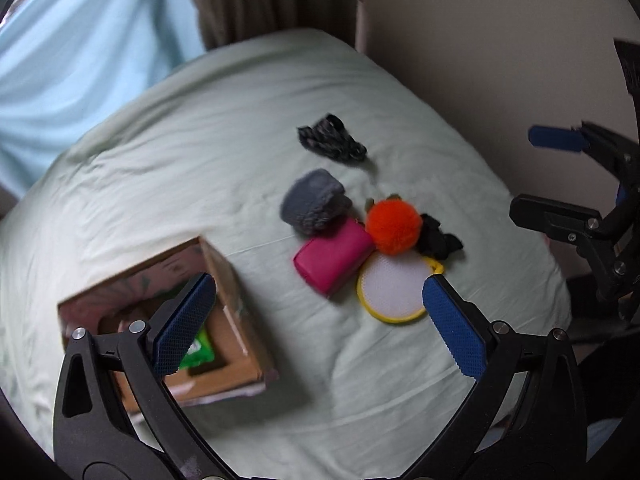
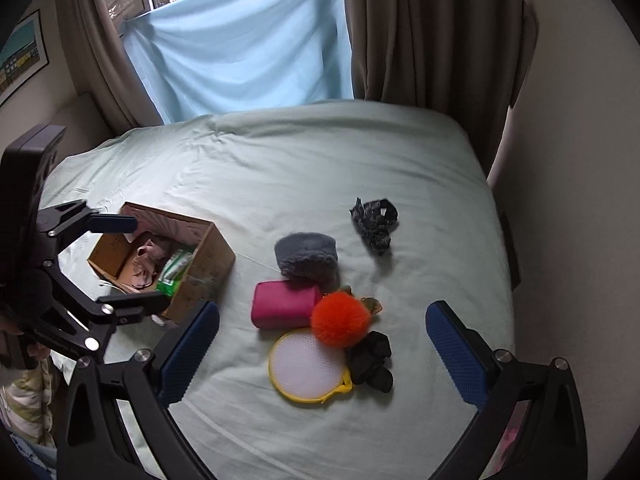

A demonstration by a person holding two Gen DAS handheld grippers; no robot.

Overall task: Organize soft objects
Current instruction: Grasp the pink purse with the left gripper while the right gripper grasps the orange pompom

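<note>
Left wrist view
Left tool (image 1: 316, 312): jaws spread wide, empty, above the bed (image 1: 200, 168).
Cardboard box (image 1: 224, 272): near left, green packet (image 1: 198, 350) inside.
Soft items: grey fuzzy piece (image 1: 314, 200), pink pouch (image 1: 334, 258), orange pompom (image 1: 394, 226) touching, centre.

Right wrist view
Right tool (image 2: 322, 344): jaws wide apart, empty.
Yellow-rimmed round pad (image 2: 306, 366): nearest, touching pompom.
Dark patterned cloth (image 2: 374, 222): apart, far right.

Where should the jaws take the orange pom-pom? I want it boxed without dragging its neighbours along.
Grip the orange pom-pom across its round fluffy body, coming from above. It sits on top of the cluster, overlapping the yellow-rimmed round pad and touching the pink pouch and black scrunchie, so a side approach would likely shove those. The open right gripper is nearest.
</note>
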